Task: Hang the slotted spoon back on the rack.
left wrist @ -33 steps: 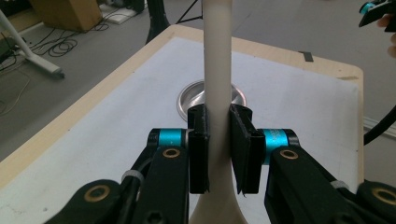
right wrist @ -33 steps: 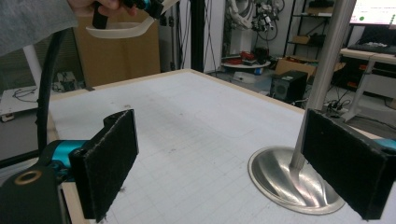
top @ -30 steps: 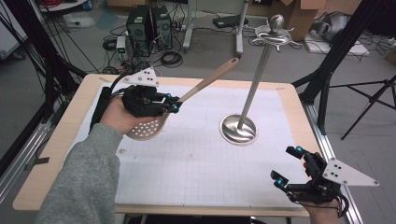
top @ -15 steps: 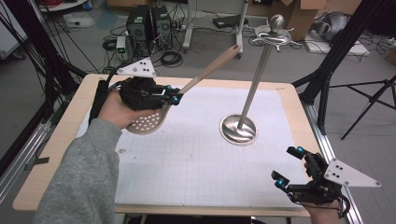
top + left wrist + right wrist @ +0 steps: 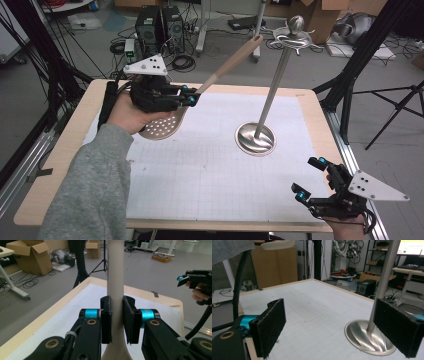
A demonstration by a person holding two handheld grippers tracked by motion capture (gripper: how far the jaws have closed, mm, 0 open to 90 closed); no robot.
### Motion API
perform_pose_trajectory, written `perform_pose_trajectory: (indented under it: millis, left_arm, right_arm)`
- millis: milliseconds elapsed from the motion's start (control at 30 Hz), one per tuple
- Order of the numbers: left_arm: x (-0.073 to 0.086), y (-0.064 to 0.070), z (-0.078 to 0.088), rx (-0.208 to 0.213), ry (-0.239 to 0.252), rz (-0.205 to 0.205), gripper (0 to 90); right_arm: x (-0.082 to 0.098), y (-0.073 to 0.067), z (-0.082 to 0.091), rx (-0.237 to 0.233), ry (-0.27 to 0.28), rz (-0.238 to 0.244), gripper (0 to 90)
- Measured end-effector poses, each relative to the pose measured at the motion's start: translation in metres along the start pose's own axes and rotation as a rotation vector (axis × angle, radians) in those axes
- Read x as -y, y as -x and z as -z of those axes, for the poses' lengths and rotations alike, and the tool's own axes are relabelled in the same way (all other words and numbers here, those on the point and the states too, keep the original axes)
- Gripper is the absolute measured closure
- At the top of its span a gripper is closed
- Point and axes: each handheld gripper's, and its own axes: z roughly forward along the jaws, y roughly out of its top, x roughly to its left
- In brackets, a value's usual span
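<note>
High view first: I have the left gripper [image 5: 189,96] up over the far left part of the worktop [image 5: 60,160], clamped on the neck of a slotted spoon [image 5: 200,92]. The spoon's perforated bowl hangs low beside my hand, just above the white mat [image 5: 200,170], while its pale wooden handle slants up and away past the far edge. Near the middle right of the mat stands a metal stand [image 5: 270,95], a round base with a slim pole and a ball on top, well apart from the spoon. My right gripper [image 5: 310,176] sits at the near right corner, jaws spread, nothing between them.

Left gripper view now: the two black pads [image 5: 106,320] press on the spoon's handle [image 5: 115,277] from both sides, and the handle runs straight up out of the top of the frame. The right gripper [image 5: 197,277] shows far off at the right edge.

Right gripper view: the pads [image 5: 270,327] stand wide apart with bare mat [image 5: 312,310] between them. The stand's base [image 5: 362,336] and pole rise just beyond the right-hand pad.
</note>
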Motion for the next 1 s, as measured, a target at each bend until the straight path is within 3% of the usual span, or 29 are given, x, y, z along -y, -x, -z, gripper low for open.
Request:
perform_pose_trajectory:
  millis: [467, 1000]
  left_arm:
    - [-0.004, 0.002, -0.011, 0.023, 0.005, 0.004, 77.8]
    - [-0.002, 0.001, -0.020, 0.016, -0.023, 0.008, 77.8]
  right_arm:
    - [-0.001, 0.000, 0.004, 0.007, 0.009, -0.006, 10.1]
    - [-0.001, 0.001, 0.007, 0.013, 0.017, -0.001, 10.1]
